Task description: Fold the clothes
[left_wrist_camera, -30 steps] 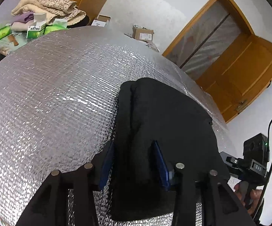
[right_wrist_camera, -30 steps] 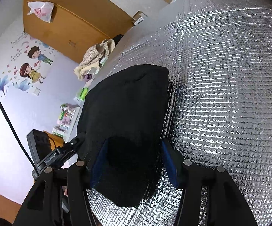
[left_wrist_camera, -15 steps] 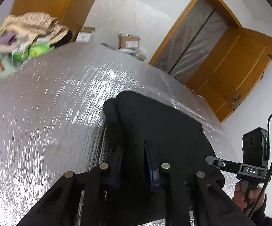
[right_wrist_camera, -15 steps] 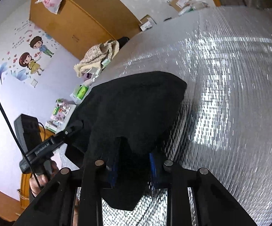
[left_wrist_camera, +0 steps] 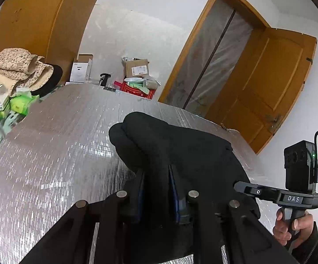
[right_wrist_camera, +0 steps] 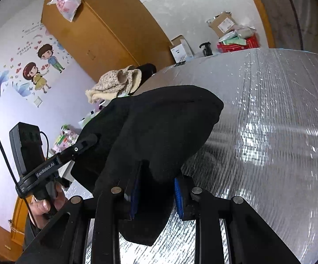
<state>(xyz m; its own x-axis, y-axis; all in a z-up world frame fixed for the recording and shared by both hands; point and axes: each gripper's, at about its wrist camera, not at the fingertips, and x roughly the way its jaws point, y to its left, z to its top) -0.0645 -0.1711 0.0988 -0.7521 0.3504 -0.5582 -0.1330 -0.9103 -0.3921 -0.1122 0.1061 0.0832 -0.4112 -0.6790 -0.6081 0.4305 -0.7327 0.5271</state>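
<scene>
Since a second ago both grippers have closed onto the near edge of the black garment [left_wrist_camera: 181,154] and lifted it, so the cloth that lay flat on the silver mat [left_wrist_camera: 48,154] now rises in a hump and more of the room shows behind it. The left gripper [left_wrist_camera: 156,189] is clamped on one near corner, with cloth bunched between its blue pads [left_wrist_camera: 174,189]; the right gripper [right_wrist_camera: 156,189] is clamped the same way on the other corner, the fabric filling the gap between its jaws. The garment hangs from these two holds, its far part looks to rest on the mat, and a loose flap droops below the right gripper. Each view catches the other tool: the right hand [left_wrist_camera: 295,224] grips its handle at the edge of the left view, and the left hand [right_wrist_camera: 46,202] shows in the right view. The step in hand looks like the fold itself: near edge raised, ready to be carried over. The next move calls for both grippers to travel forward together, level with each other, then lay the edge on the far part squarely before letting go; uneven travel would skew the fold
</scene>
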